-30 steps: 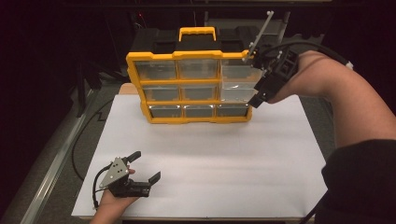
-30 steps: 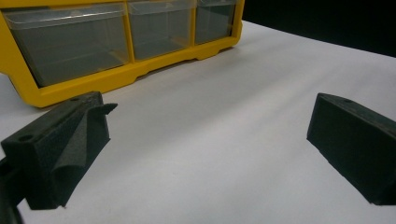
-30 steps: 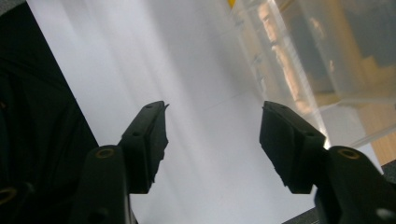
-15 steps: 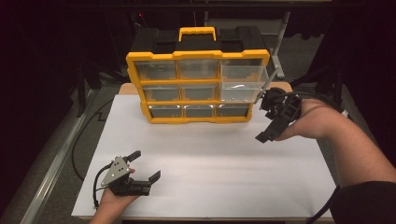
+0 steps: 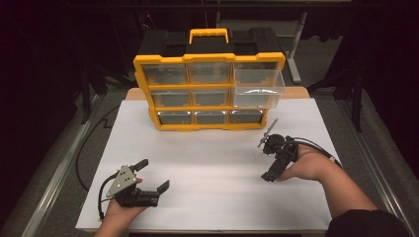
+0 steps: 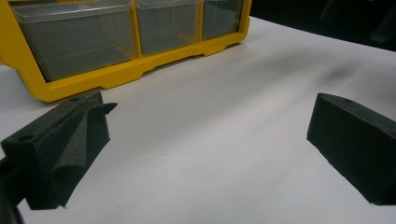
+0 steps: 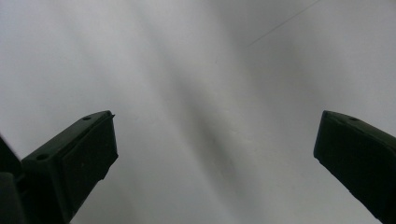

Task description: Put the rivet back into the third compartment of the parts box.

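Yellow drawer organizer [image 5: 197, 94] with one clear drawer [image 5: 258, 88] pulled out, left gripper [image 5: 153, 175] and right gripper [image 5: 271, 160] fingers apart, empty

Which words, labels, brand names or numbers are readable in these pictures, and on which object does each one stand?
None can be read: the yellow drawer organizer, its clear drawers, the white table sheet and both grippers, left and right, show no legible text, label or number.
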Action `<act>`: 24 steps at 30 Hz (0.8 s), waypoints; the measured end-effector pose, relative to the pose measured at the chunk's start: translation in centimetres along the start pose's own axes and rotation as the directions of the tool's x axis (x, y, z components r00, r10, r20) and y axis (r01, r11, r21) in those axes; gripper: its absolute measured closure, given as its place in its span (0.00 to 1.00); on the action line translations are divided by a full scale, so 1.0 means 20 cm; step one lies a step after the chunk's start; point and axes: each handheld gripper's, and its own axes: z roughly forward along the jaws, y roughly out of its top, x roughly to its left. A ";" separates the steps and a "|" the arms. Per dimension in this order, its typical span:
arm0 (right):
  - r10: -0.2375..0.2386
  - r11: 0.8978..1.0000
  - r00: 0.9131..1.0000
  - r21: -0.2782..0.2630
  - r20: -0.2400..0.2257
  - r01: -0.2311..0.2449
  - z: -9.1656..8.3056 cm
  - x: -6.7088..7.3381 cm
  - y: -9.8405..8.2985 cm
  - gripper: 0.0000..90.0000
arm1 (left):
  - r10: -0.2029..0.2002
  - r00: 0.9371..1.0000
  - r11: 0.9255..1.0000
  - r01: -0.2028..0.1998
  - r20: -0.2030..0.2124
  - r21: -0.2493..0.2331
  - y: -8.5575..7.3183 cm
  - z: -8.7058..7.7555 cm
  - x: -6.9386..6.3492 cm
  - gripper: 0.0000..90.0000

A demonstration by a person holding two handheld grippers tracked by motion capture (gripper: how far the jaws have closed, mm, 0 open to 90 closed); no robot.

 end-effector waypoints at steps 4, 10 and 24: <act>0.015 1.000 1.000 0.017 -0.007 -0.015 0.15 0.01 -0.02 0.00 | -0.002 1.000 1.000 0.002 -0.001 -0.001 0.00 0.00 0.00 0.00; 0.035 0.999 0.999 -0.008 -0.012 -0.035 0.28 0.04 -0.05 0.00 | 0.004 1.000 1.000 -0.004 -0.001 -0.001 0.00 -0.01 0.00 0.00; 0.200 0.855 0.979 -0.483 -0.032 -0.190 0.27 0.09 -0.28 0.00 | -0.011 1.000 1.000 0.011 0.006 0.003 0.00 0.00 0.00 0.00</act>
